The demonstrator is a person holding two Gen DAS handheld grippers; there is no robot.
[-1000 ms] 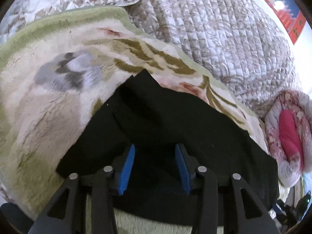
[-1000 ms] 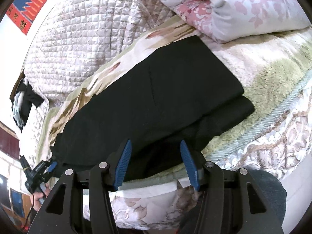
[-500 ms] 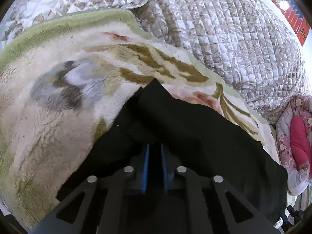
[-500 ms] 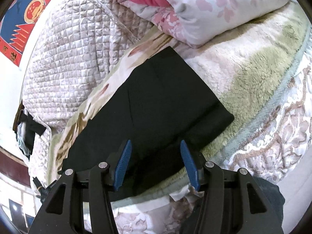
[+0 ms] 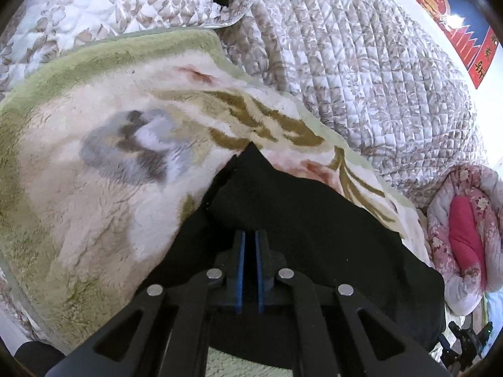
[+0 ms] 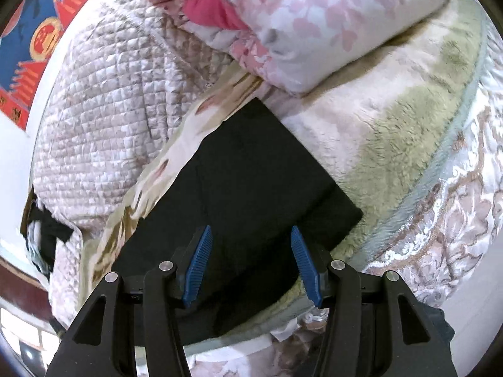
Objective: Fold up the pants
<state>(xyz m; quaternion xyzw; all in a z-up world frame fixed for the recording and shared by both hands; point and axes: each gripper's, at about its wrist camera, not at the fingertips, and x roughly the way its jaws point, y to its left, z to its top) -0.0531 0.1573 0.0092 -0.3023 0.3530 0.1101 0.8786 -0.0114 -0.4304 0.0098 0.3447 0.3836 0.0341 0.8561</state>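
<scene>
Since 1 second ago the left gripper [image 5: 248, 235] has closed its 2 blue pads, now pinching a fold of the black pants [image 5: 314, 226] near their pointed end. Those pants lie lengthwise on the fleecy floral blanket [image 5: 103, 194] beside a quilted bedspread [image 5: 361, 72]. Over the other end, the right gripper [image 6: 250, 235] hangs with jaws spread, holding nothing.
</scene>
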